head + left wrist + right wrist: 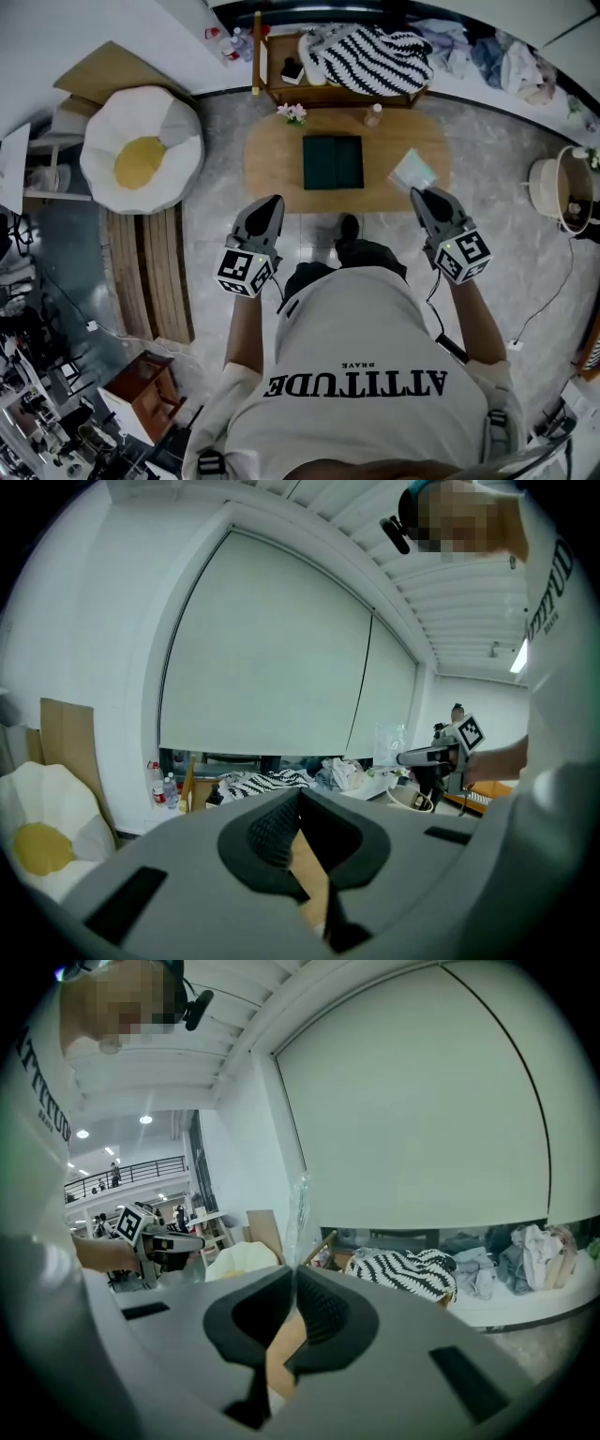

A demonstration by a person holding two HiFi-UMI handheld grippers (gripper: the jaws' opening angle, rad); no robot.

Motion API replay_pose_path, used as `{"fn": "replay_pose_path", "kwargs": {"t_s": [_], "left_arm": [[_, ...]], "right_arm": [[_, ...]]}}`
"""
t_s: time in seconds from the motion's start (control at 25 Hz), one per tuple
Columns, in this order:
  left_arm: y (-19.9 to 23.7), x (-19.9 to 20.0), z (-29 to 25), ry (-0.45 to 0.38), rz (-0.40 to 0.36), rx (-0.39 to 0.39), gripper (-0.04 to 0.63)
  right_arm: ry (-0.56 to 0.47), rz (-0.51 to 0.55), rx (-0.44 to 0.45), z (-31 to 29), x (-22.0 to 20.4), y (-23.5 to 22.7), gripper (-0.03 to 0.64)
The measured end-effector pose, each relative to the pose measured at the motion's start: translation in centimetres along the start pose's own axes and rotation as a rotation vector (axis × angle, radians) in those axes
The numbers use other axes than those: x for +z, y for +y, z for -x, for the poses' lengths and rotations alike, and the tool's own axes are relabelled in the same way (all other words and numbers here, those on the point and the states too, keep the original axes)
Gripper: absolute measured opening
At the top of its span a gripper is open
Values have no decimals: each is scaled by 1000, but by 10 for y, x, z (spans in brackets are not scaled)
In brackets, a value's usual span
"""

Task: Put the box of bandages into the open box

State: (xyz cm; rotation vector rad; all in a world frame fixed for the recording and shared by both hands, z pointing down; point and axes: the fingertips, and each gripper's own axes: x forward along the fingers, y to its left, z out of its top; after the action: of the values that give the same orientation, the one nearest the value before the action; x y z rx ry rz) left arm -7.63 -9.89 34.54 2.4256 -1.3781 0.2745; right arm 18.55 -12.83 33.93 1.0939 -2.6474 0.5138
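A dark green open box [333, 161] lies in the middle of a low wooden table [272, 164]. My right gripper [418, 193] hangs over the table's right end, shut on the bandage packet [412, 172], which is pale and wrapped in clear plastic. In the right gripper view the clear plastic [300, 1211] sticks up from between the pressed jaws [292, 1271]. The left gripper view shows the same packet [389, 746] at my right gripper. My left gripper [272, 202] hovers at the table's near left edge, and its jaws [298, 795] are shut with nothing in them.
A small flower pot [294, 113] and a little bottle [374, 114] stand at the table's far edge. Behind is a wooden bench [281, 92] with a striped cloth [375, 56]. An egg-shaped cushion [141, 150] lies left, a pot [553, 187] right.
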Motion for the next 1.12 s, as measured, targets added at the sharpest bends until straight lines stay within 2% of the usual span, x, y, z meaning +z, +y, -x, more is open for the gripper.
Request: {"fn": "replay_pose_path", "kwargs": {"t_s": [0.24, 0.56, 0.92, 1.12], "left_arm": [[-1, 1, -23, 21, 7, 14, 21], [5, -2, -34, 40, 21, 19, 21], [19, -10, -56, 53, 29, -14, 21], [26, -19, -69, 70, 36, -58, 21]], "right_arm": [[34, -25, 31, -14, -8, -22, 28], [70, -42, 58, -29, -17, -26, 28], [94, -68, 10, -42, -23, -36, 28], [114, -87, -16, -50, -33, -35, 28]]}}
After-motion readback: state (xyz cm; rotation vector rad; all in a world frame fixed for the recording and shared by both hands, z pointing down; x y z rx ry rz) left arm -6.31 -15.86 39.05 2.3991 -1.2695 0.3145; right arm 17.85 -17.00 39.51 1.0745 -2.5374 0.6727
